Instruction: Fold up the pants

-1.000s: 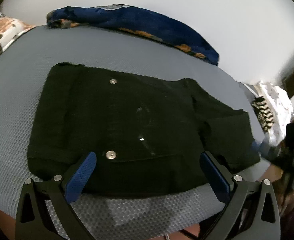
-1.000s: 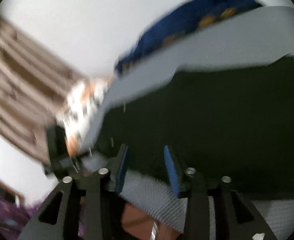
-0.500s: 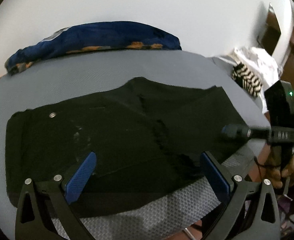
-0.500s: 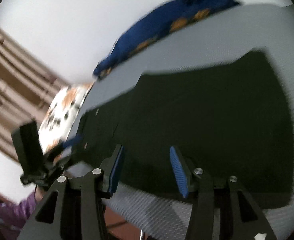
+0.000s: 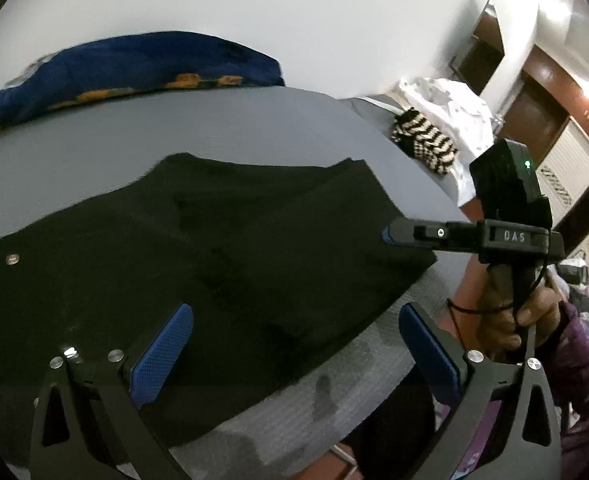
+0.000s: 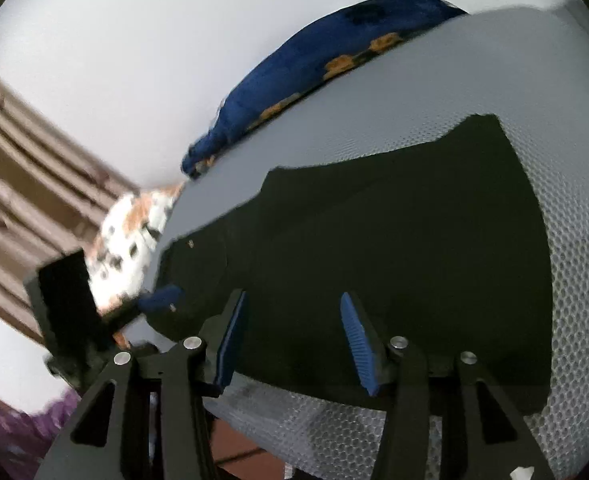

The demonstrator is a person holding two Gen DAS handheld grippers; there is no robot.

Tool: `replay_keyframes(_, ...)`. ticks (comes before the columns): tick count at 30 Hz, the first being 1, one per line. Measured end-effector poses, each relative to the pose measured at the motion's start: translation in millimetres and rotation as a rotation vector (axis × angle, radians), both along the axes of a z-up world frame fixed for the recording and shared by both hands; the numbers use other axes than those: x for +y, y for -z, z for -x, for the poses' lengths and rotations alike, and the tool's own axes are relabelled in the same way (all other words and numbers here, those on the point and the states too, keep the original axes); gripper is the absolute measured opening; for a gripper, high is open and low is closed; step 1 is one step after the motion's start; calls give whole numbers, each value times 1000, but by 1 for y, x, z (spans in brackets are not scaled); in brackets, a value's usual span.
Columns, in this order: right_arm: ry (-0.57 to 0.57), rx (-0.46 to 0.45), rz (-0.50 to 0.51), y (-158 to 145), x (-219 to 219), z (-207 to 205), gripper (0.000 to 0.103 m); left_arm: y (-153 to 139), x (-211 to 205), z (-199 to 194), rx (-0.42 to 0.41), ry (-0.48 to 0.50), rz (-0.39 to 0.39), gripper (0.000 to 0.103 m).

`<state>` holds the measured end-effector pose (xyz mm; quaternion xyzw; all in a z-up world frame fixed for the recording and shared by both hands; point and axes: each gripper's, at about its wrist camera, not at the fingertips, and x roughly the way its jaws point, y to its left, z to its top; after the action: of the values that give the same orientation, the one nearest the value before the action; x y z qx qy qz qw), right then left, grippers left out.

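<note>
One pair of black pants (image 5: 222, 264) lay spread flat on the grey mesh-textured bed (image 5: 214, 120), folded into a broad dark slab with a metal button (image 5: 12, 259) showing at its left end and its right edge ending short of the bed's corner. Near the far edge of the bed sat a blue and orange cloth (image 5: 126, 68). The left gripper (image 5: 294, 344) hovered over the near hem, its fingers (image 5: 162, 350) wide apart and holding nothing. The right gripper (image 6: 294, 340) had just been opening, its fingers (image 6: 356, 340) moderately apart above the near edge of the pants, with no cloth pinched between them.
</note>
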<state>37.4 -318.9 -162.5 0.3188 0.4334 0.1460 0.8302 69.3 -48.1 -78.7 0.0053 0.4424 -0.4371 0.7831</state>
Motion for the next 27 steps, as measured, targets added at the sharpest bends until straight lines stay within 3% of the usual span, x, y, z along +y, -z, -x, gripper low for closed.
replay_keyframes(3,4,-9,20,-2,3,0,47,2,-9,-4,-15,-17,35,102)
replay_keyframes(5,-10,-2,50,-1,9,-2,47,9,-17,-6,-30,-24,13,102)
replay_keyframes(8,-41,44,54,12,15,-6,47,40,-37,-8,-51,-26,-186,90)
replay_keyframes(10,-63,74,67,20,21,-8,48,49,-32,-9,-40,-36,-185,86)
replay_keyframes(12,-69,59,103,15,25,-9,48,37,-16,-9,-60,-92,-131,86)
replay_keyframes(15,-50,-11,101,-6,25,-6,49,2,24,-11,-131,-187,-63,86)
replay_keyframes(17,-32,-54,87,-22,24,-4,54,-13,52,-15,-161,-250,-68,89)
replay_keyframes(18,-31,-66,84,-27,26,-5,57,-21,76,-21,-169,-302,-85,95)
replay_keyframes(21,-46,-86,124,-37,38,-10,60,-25,130,-36,-139,-397,-129,97)
replay_keyframes(24,-42,-81,260,-37,57,-24,60,-21,188,-45,-91,-512,-165,97)
replay_keyframes(27,-36,-57,287,-24,67,-46,60,-9,231,-44,-51,-595,-141,97)
